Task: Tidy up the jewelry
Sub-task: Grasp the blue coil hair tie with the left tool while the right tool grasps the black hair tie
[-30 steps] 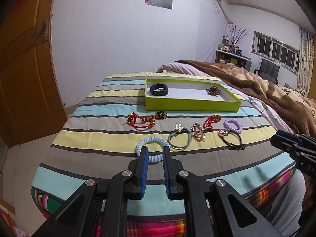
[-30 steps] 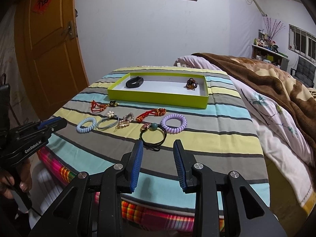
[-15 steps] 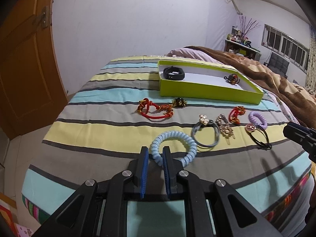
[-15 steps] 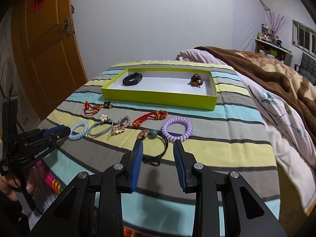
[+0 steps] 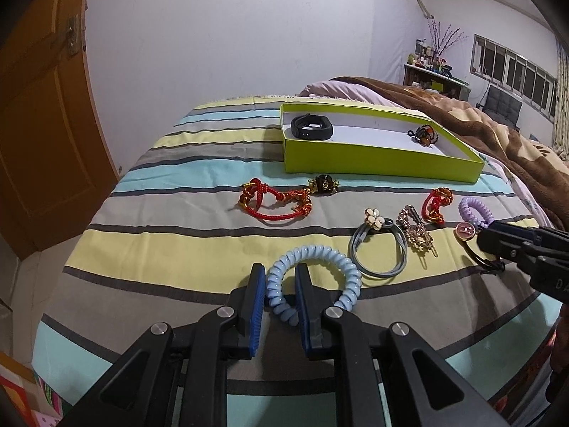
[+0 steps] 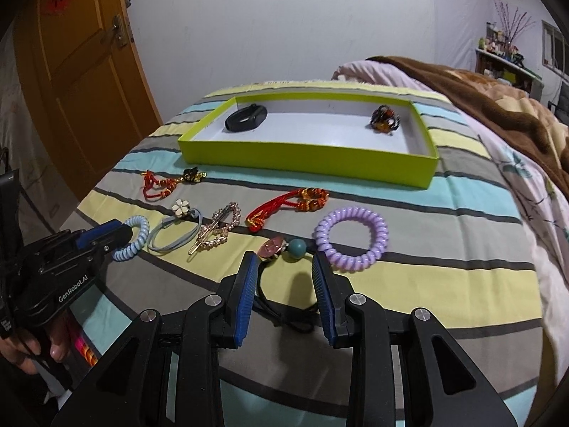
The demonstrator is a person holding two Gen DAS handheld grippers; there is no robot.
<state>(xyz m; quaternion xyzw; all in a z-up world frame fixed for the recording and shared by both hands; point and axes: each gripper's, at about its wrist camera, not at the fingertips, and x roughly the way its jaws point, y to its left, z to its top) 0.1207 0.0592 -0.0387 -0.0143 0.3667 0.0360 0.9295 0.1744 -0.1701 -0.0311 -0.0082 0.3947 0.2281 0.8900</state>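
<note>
A light blue coil hair tie (image 5: pixel 313 277) lies on the striped bed. My left gripper (image 5: pixel 279 277) straddles its near left rim, with the jaws narrowly apart and not clamped. My right gripper (image 6: pixel 284 267) is open around a black hair tie with a pink and a teal bead (image 6: pixel 284 249). A lime green tray (image 6: pixel 309 153) at the back holds a black band (image 6: pixel 246 118) and a brown beaded piece (image 6: pixel 384 119). Between lie red cord bracelets (image 5: pixel 274 201), a grey flower hair tie (image 5: pixel 378 245), a rhinestone clip (image 6: pixel 213 229) and a purple coil tie (image 6: pixel 350 236).
A brown blanket (image 6: pixel 480 106) and pink floral sheet (image 6: pixel 533 195) cover the bed's right side. An orange door (image 6: pixel 81 82) stands at the left. The bed's near edge drops off below the grippers. A shelf and window (image 5: pixel 512 78) are far right.
Both grippers moved forward and down toward the bed. The left now straddles the blue coil tie's rim; the right now brackets the black beaded hair tie.
</note>
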